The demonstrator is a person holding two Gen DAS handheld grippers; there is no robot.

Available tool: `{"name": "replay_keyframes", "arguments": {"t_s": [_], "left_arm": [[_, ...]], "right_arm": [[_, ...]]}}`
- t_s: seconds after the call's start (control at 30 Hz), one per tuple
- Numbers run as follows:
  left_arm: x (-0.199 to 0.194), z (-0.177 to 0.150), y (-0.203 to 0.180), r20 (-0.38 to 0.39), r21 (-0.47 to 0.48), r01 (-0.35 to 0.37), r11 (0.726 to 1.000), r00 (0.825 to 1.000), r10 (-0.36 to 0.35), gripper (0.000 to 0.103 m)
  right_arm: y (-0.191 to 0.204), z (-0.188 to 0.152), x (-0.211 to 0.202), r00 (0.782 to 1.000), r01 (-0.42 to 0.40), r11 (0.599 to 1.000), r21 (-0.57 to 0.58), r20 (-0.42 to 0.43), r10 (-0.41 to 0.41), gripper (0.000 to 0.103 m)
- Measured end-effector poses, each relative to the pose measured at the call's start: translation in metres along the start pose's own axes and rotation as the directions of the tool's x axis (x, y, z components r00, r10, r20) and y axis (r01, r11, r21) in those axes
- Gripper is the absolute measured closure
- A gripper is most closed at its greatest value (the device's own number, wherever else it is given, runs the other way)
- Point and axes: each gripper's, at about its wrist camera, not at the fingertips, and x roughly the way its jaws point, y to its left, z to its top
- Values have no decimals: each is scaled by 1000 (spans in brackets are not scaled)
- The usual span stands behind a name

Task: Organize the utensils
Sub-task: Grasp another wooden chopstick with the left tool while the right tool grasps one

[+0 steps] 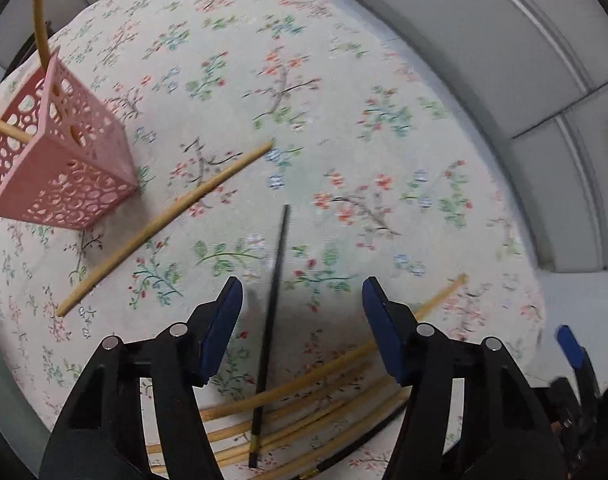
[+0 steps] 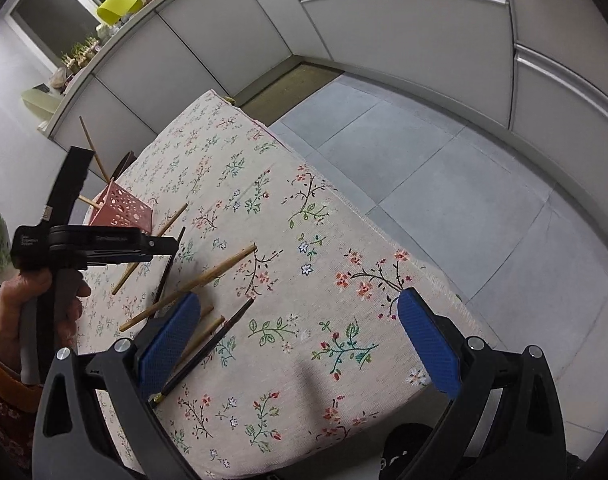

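My left gripper (image 1: pixel 300 320) points down over the flowered tablecloth (image 1: pixel 304 100). Its blue pads stand apart on either side of a black chopstick (image 1: pixel 274 296) without touching it. Several wooden chopsticks (image 1: pixel 304 396) lie in a heap under it, and one more wooden chopstick (image 1: pixel 164 228) lies to the left. A pink perforated holder (image 1: pixel 60 160) at the far left has two wooden chopsticks leaning in it. My right gripper (image 2: pixel 300 344) hangs open above the cloth with nothing between its pads. A second black chopstick (image 2: pixel 208 352) lies by its left finger. In that view a hand holds the left gripper (image 2: pixel 160 248) near the holder (image 2: pixel 122 210).
The table's edge (image 2: pixel 383 248) runs diagonally on the right, with grey floor tiles (image 2: pixel 423 168) beyond it. Pale cabinets (image 2: pixel 403 20) line the walls. A counter at the back left carries a yellow item (image 2: pixel 120 2) and small bottles.
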Motion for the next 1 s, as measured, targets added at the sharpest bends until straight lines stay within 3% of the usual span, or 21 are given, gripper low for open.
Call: {"name": "replay_keyframes", "arguments": {"t_s": [0.07, 0.13, 0.23, 0.37, 0.43, 0.53, 0.6, 0.77, 0.9, 1.0], "left_arm": [[-3, -2, -15, -15, 95, 28, 995, 1000, -27, 43], [-2, -10, -40, -43, 225, 36, 974, 999, -27, 45], [7, -18, -71, -75, 357, 27, 934, 997, 0, 58], [22, -18, -84, -118, 413, 19, 910, 992, 33, 68], [31, -17, -83, -143, 412, 7, 911, 988, 57, 78], [30, -17, -73, -125, 394, 24, 919, 992, 27, 88], [27, -18, -62, -87, 374, 18, 927, 996, 15, 98], [-13, -34, -20, 34, 298, 54, 953, 997, -68, 98], [-78, -66, 10, 195, 252, 83, 964, 972, -135, 98], [-125, -96, 30, 324, 206, 94, 974, 933, -158, 98]], "right_arm": [[-4, 1, 2, 1000, -4, 999, 36, -7, 5, 7], [-10, 3, 1, 1000, 5, 997, 75, 3, -5, 7], [-17, 5, -2, 1000, 13, 993, 114, 17, -15, 7], [-27, 6, -5, 998, 41, 987, 157, 30, -46, 7], [-32, 6, -4, 999, 43, 983, 176, 21, -47, 7], [-33, 6, 0, 998, 54, 981, 186, 2, -55, 7], [-32, 5, 3, 998, 67, 981, 181, -23, -64, 7], [-18, 7, 16, 994, 64, 981, 184, -97, -47, 7], [16, 22, 37, 980, -28, 974, 226, -187, 72, 8], [45, 26, 55, 951, -103, 954, 283, -254, 178, 17]]}}
